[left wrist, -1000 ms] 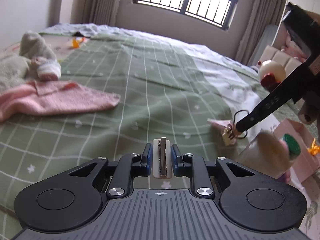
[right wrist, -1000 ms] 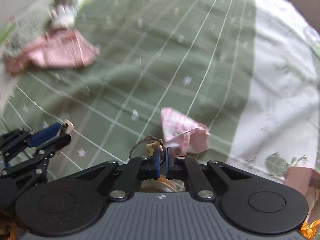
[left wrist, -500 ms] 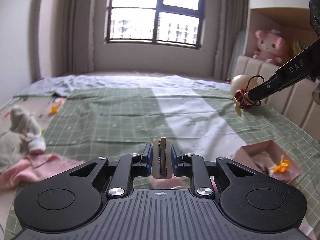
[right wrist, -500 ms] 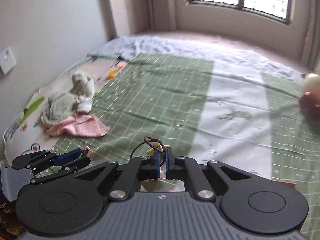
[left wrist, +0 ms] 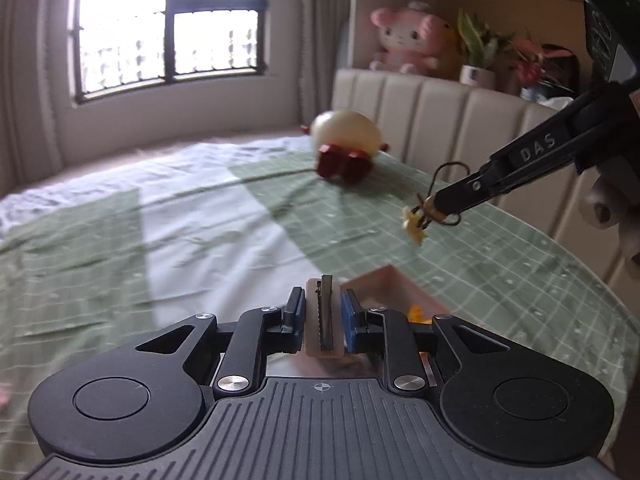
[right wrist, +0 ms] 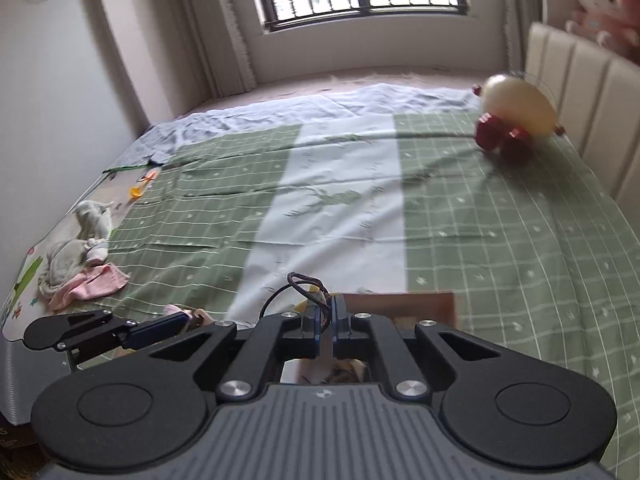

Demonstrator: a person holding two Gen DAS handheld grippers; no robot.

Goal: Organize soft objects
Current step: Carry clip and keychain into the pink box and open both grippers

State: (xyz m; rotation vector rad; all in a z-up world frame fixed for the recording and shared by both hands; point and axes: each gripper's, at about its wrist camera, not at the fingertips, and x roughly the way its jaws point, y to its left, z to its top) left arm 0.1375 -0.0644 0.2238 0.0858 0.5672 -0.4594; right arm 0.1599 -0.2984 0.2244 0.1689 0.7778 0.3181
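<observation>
At lower centre of the left wrist view, the left gripper (left wrist: 324, 322) pinches a toothed hair clip (left wrist: 324, 320) between its fingers. At right of that frame, the right gripper (left wrist: 430, 209) is clamped on a dark hair tie with a yellow star charm (left wrist: 415, 227), held above the green checked bedspread (left wrist: 460, 256). A pink box (left wrist: 394, 282) sits just behind the left gripper; a cream and red plush toy (left wrist: 346, 144) lies near the headboard (left wrist: 440, 116).

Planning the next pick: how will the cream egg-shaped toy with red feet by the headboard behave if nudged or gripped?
The cream egg-shaped toy with red feet looks rounded and smooth, so it may roll or slip. It leans over its feet on the green checked bedspread, so it probably tips easily. Whether it is soft is unclear.
</observation>
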